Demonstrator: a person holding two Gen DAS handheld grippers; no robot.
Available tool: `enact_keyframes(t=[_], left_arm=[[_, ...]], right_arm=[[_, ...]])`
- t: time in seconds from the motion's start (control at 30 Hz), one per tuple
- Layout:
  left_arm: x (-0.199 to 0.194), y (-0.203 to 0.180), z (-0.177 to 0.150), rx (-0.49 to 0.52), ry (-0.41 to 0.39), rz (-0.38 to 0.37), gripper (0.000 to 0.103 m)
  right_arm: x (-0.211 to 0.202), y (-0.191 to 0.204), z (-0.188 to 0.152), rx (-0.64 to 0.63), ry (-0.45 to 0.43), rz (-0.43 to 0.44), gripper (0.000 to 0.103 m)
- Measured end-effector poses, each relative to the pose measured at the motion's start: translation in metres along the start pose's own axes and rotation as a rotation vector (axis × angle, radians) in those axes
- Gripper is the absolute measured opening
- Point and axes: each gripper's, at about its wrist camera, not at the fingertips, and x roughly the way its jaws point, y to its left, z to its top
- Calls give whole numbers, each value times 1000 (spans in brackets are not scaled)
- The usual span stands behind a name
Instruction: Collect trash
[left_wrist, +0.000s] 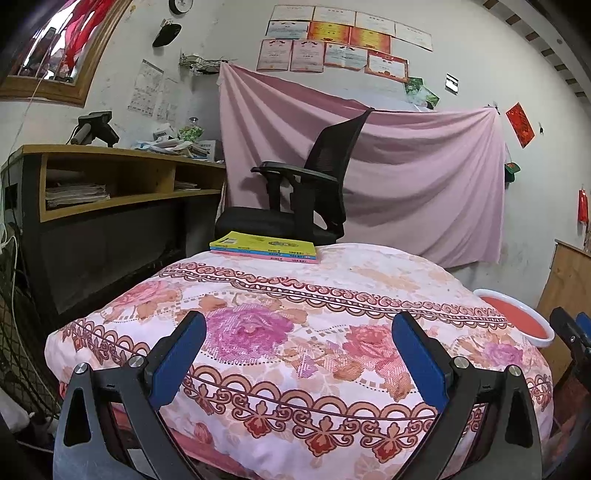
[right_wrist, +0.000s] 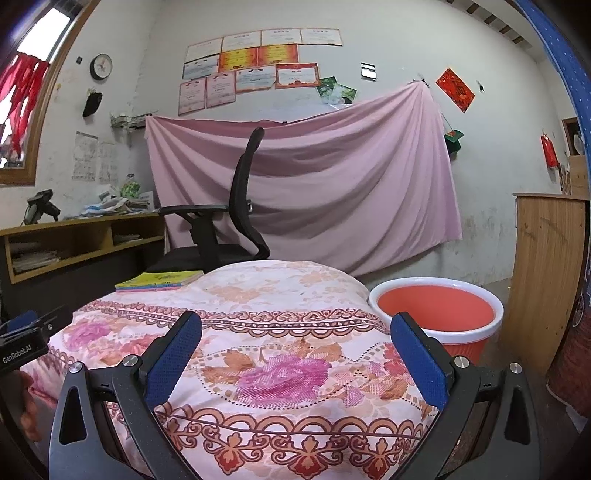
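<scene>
quilt (left_wrist: 295, 332) floral, centre, over a mound | books (left_wrist: 264, 247) stacked at its 12 o'clock edge | chair (left_wrist: 306, 192) black, behind books | sheet (left_wrist: 406, 177) pink, hung on wall, 1 o'clock | desk (left_wrist: 122, 177) wooden, 10 o'clock | certificates (left_wrist: 332, 44) on wall, 12 o'clock | clock (right_wrist: 101, 66) 11 o'clock

The red bin (left_wrist: 517, 317) is half hidden behind the floral cloth (left_wrist: 280, 332).

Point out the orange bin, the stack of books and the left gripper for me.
orange bin (right_wrist: 436, 308), right wrist view, on its orange inner wall.
stack of books (left_wrist: 264, 246), left wrist view, on the yellow top cover.
left gripper (left_wrist: 299, 354), left wrist view, midway between its open blue fingertips.
</scene>
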Motion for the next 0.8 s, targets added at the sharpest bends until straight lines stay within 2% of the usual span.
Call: enact_keyframes(t=[0.8], left_arm=[[-1,-7,-4,34,-1,-6,98]], right_arm=[[-2,1,-1,1,-2,0,103]])
